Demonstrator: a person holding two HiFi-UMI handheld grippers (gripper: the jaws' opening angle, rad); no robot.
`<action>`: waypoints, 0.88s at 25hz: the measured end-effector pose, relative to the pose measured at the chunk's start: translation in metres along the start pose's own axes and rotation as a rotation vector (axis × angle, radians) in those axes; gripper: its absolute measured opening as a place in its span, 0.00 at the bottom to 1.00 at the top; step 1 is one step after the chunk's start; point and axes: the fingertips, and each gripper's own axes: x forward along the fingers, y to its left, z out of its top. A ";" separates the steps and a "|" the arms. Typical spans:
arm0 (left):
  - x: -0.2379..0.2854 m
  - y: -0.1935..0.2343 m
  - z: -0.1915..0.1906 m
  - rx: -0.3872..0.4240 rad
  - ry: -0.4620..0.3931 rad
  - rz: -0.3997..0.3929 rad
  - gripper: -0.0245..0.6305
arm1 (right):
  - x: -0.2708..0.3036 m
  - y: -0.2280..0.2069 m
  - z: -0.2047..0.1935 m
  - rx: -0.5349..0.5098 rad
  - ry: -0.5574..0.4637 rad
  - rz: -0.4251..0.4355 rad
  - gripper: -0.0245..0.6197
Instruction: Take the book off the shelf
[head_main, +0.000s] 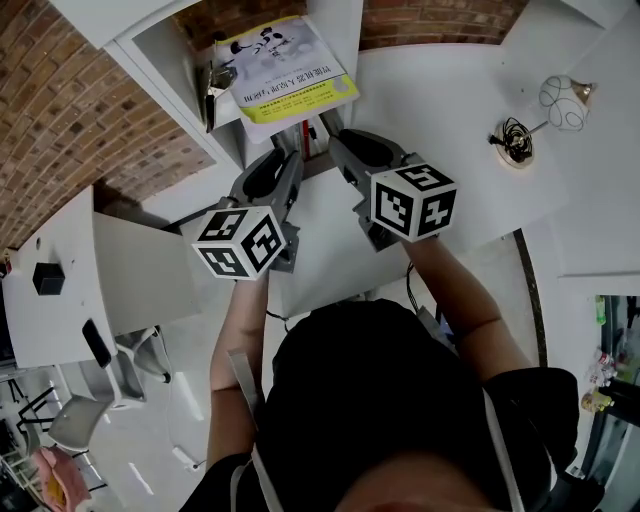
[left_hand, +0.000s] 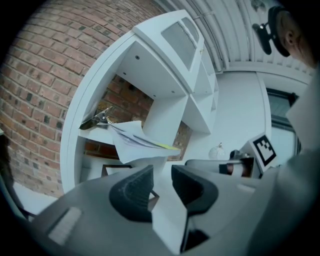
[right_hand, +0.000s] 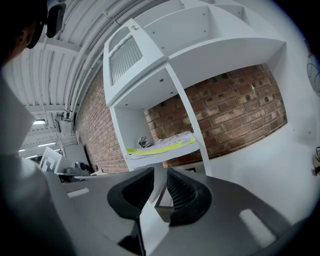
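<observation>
While held up below the book (head_main: 285, 72) lying flat on the shelf (head_main: 165, 55), spread a little and pinching nothing: left gripper (left_hand: 162, 173) and right gripper (right_hand: 161, 176), side by side.
</observation>
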 end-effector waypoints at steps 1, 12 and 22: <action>0.000 0.002 0.000 -0.002 -0.001 0.003 0.20 | 0.002 0.000 0.000 0.005 0.001 0.003 0.15; 0.007 0.022 0.008 -0.194 -0.074 -0.006 0.32 | 0.021 -0.016 0.009 0.211 -0.048 0.017 0.24; 0.020 0.018 0.020 -0.442 -0.188 -0.091 0.52 | 0.034 -0.010 0.019 0.476 -0.075 0.157 0.38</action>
